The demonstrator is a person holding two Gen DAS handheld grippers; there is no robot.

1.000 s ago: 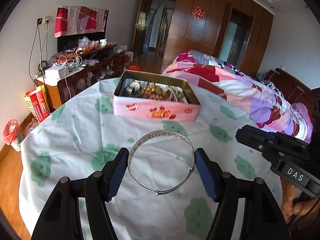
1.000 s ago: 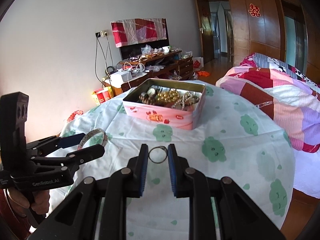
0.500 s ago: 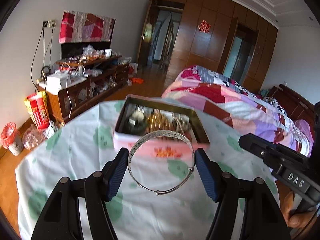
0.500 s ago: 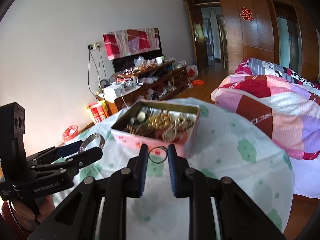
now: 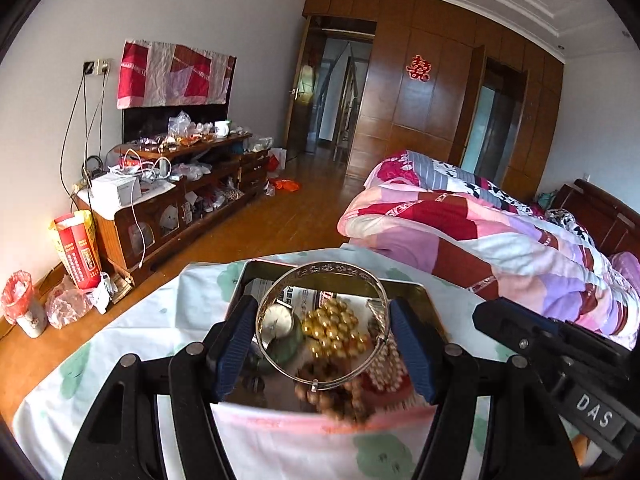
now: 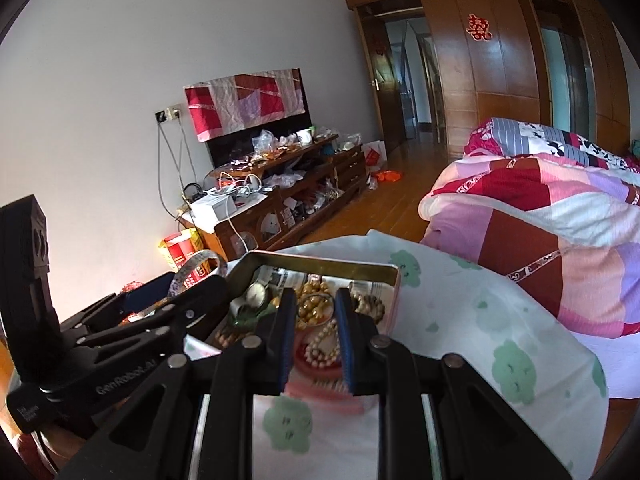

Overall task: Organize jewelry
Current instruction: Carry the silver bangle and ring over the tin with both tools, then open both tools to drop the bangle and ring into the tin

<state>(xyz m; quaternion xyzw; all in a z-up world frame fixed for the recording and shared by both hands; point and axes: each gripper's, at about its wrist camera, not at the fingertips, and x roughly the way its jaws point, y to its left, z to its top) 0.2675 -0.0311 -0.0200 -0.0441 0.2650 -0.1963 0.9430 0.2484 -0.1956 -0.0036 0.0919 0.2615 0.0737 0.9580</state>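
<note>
Looking along your left tongs (image 5: 322, 334), you have the silver bangle (image 5: 322, 325) clamped across its width between the blue pads, held in the air over the open pink tin (image 5: 320, 424) on the tabletop (image 5: 132, 340) — the carry looks nearly done. From the right view, your right tongs (image 6: 316, 314) pinch a small ring (image 6: 316, 307) above the same tin (image 6: 390, 300), already heaped with beads and pearls. Next you likely lower each piece in and loosen the pads — gently, so nothing bounces out.
</note>
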